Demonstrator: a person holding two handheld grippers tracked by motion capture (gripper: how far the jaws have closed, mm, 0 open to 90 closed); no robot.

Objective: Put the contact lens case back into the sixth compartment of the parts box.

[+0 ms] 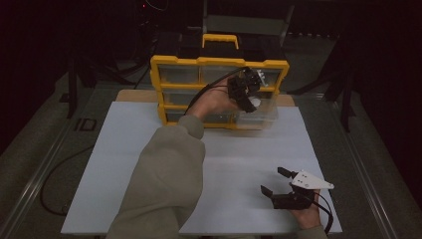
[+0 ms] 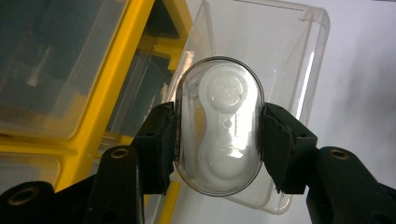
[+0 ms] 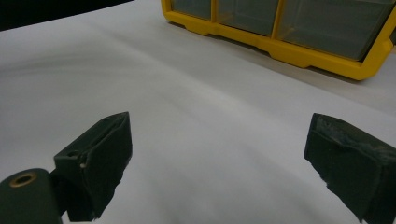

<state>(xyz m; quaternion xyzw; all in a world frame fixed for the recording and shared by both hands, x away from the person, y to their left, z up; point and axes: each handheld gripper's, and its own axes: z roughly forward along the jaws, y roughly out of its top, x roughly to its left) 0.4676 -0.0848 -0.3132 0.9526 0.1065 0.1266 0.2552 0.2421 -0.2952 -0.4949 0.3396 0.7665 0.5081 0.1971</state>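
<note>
While the left gripper (image 2: 217, 140) hangs over a pulled-out clear drawer (image 2: 280, 60) of the yellow organiser (image 1: 219, 89), its two black jaws are clamped on the long sides of a small oval clear case (image 2: 218, 126) with a white moulded piece inside. That case sits above the drawer's open top, just beside the yellow frame. Near the front right of the white table mat (image 1: 149, 149), the right gripper (image 3: 217, 163) rests with its jaws spread wide and nothing between them.
</note>
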